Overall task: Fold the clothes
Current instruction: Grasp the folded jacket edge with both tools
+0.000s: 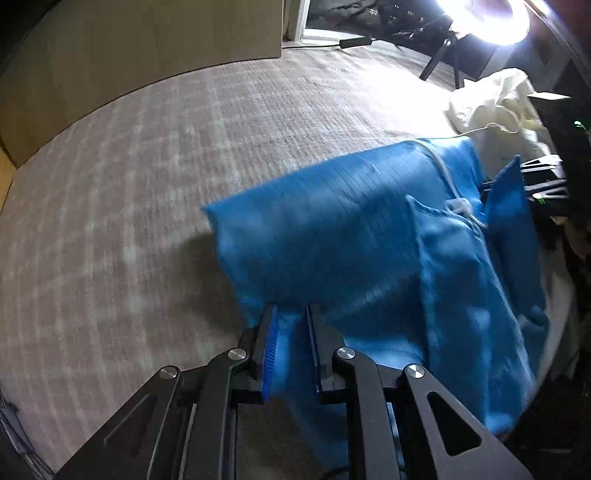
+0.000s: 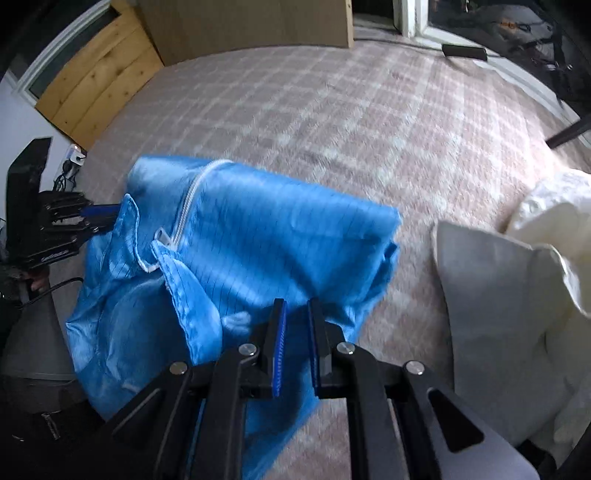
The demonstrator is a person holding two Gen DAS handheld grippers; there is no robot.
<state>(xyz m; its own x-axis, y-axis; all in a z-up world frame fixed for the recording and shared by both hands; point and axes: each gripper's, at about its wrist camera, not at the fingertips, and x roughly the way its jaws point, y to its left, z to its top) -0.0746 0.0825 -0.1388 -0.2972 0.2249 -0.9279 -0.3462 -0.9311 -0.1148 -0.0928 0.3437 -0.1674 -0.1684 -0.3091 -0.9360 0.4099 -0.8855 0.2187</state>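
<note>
A blue zip-front garment (image 1: pixel 369 240) with a white zipper hangs in the air above the carpet, held at two edges. My left gripper (image 1: pixel 291 314) is shut on one edge of it, cloth pinched between the blue pads. My right gripper (image 2: pixel 297 310) is shut on the other edge of the same blue garment (image 2: pixel 240 236). The right gripper also shows in the left wrist view (image 1: pixel 535 181) at the far right, and the left gripper in the right wrist view (image 2: pixel 92 214) at the left. The cloth is blurred with motion.
Patterned carpet (image 1: pixel 184 166) covers the floor. A pile of white clothes (image 1: pixel 502 107) lies at the right, also seen in the right wrist view (image 2: pixel 535 266). A bright lamp on a tripod (image 1: pixel 491 18) and a wooden cabinet (image 1: pixel 129 55) stand at the back.
</note>
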